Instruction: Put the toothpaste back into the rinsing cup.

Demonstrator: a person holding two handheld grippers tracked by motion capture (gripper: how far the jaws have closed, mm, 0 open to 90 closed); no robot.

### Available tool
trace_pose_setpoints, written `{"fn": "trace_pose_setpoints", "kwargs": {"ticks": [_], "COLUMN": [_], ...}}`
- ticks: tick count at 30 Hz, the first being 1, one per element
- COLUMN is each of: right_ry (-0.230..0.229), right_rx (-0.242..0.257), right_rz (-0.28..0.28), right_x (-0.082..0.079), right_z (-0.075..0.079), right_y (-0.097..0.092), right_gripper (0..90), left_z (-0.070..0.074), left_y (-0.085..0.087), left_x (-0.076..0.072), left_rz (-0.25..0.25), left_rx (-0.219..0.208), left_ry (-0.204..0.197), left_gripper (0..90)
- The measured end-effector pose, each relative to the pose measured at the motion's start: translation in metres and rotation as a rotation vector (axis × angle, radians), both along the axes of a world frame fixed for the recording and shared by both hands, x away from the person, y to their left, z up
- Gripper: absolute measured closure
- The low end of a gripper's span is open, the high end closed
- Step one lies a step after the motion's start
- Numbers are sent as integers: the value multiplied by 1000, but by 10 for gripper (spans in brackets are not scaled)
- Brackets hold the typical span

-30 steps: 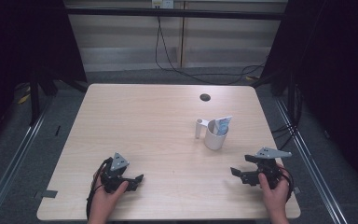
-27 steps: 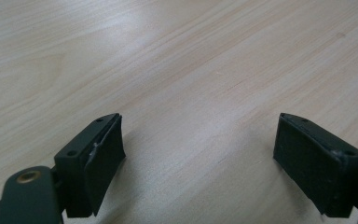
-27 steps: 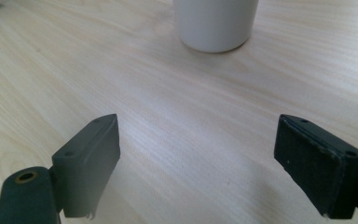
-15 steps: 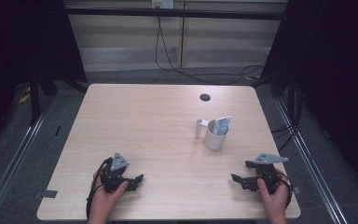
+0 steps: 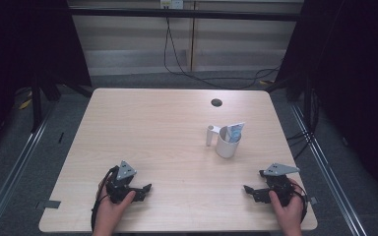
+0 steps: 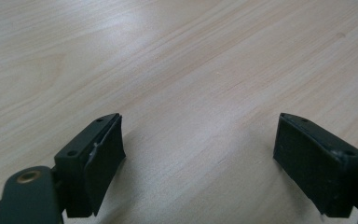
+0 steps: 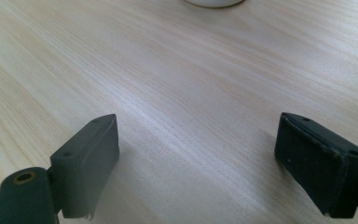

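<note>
Pale wood table (image 5: 167,128) fills the scene: near its front left edge the left gripper (image 5: 140,189) lies low in a hand, jaws spread wide over bare wood, holding nothing. Right of centre a white mug (image 5: 226,143) stands upright with a blue-and-white packet (image 5: 235,132) sticking out of it, untouched, so the work looks hardly begun. At the front right the right gripper (image 5: 249,190) also gapes empty, well short of the mug; grey floor and dark curtains surround everything.

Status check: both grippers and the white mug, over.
Left gripper open, empty, near table edge. Right gripper open, empty. White ceramic mug with blue packet upright, untouched. Path clear.
</note>
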State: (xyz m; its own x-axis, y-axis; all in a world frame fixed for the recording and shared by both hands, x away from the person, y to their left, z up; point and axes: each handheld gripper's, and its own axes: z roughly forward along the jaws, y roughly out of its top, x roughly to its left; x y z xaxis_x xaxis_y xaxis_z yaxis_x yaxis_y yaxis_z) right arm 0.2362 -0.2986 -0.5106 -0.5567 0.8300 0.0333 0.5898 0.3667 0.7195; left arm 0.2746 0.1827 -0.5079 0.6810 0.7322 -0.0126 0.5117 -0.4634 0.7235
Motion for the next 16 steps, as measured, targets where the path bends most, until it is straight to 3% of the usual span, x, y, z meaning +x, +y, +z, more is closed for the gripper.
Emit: {"fn": "trace_pose_setpoints", "kwargs": {"ticks": [16], "right_ry": [-2], "right_rx": [-8], "right_rz": [5], "right_x": [0], "right_z": [0], "right_y": [0], "right_gripper": [124], "left_z": [0], "left_y": [0], "left_x": [0], "left_rz": [5], "left_rx": [-3], "left_ry": [-2], "left_gripper": [161]}}
